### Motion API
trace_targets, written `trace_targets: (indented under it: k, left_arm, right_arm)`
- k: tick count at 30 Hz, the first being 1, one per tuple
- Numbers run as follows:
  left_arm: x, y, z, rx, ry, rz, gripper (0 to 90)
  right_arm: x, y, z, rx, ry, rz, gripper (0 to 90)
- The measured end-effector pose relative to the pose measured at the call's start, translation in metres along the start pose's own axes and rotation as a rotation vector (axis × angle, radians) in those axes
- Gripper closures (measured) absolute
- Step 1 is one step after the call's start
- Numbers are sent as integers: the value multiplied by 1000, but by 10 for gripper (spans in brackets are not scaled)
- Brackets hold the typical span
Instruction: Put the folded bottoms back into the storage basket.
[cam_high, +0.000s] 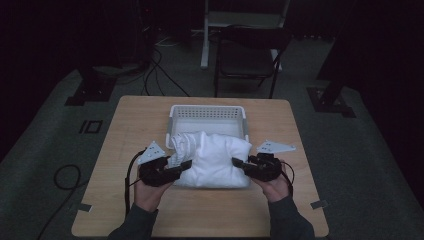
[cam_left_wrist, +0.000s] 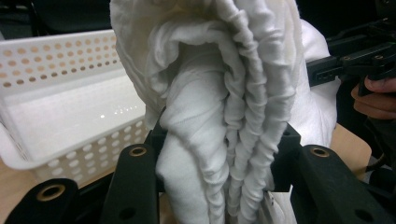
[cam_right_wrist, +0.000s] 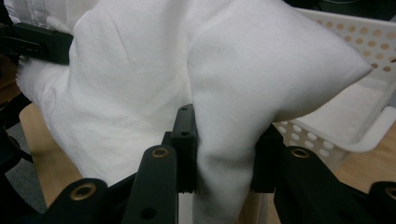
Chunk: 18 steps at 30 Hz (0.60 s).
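We grip the folded white towel (cam_high: 215, 159) at both ends, left tool (cam_high: 184, 166) and right tool (cam_high: 239, 163) clamped on it, before the white basket (cam_high: 207, 111) on the bench (cam_high: 140, 120).

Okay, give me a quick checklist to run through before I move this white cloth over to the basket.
1. Left gripper clamped on the cloth: ok, a bunched fold sits between its jaws.
2. Right gripper clamped on the cloth: ok, a fold is pinched between its jaws.
3. Basket free to receive: ok, its floor looks bare.
4. Basket within reach: ok, it stands right behind the cloth on the table.
5. Cloth clear of the table: cannot tell, its lower edge is hidden in the gripper views.
6. Cloth clear of the basket's near rim: not ok, it overlaps that rim in the high view.
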<state>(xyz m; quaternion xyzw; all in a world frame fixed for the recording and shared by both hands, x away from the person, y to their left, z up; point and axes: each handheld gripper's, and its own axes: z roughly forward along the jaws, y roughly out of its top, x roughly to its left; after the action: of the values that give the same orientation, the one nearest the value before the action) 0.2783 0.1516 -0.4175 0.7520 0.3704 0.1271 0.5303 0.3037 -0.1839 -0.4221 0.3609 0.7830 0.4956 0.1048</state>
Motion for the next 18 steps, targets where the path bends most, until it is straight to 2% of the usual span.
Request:
trace_targets:
  k: [8, 18]
  left_arm:
    - [5, 12, 0, -9, 11, 9, 572]
    - [10, 25, -4, -36, 11, 27, 572]
  right_arm:
    - [-2, 13, 2, -16, -17, 7, 696]
    - [0, 28, -1, -46, -30, -9, 695]
